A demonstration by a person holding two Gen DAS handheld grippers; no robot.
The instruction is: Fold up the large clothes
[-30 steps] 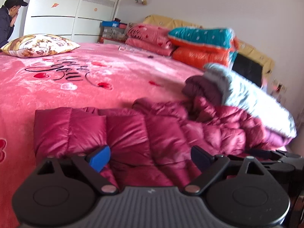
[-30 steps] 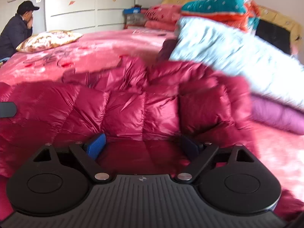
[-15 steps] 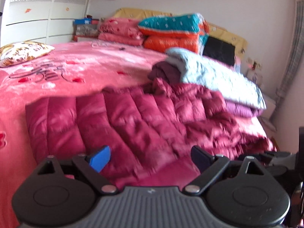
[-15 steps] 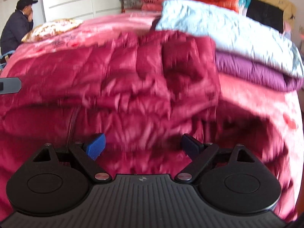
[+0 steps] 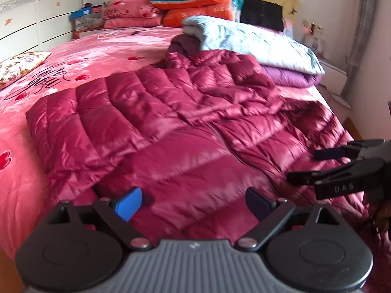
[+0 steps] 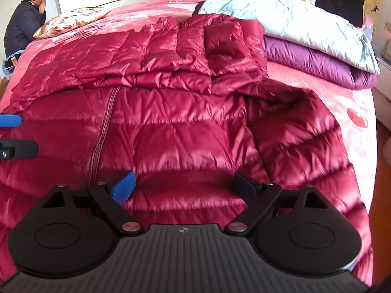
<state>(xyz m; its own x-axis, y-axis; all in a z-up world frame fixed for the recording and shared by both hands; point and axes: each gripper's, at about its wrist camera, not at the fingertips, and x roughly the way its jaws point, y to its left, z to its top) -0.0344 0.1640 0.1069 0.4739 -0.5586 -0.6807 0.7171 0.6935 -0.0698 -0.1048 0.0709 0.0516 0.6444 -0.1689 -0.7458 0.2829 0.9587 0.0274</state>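
Crimson down coat [image 6: 171,127] sprawls across the pink bed [image 5: 102,46]; left hand-held gripper [image 5: 193,201] spread wide, gripping nothing; right hand-held gripper [image 6: 183,185] likewise spread; folded quilts [image 6: 305,29] at two o'clock.

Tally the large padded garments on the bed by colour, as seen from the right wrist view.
Crimson down jacket: 1
Light blue coat: 1
Purple coat: 1
Total: 3
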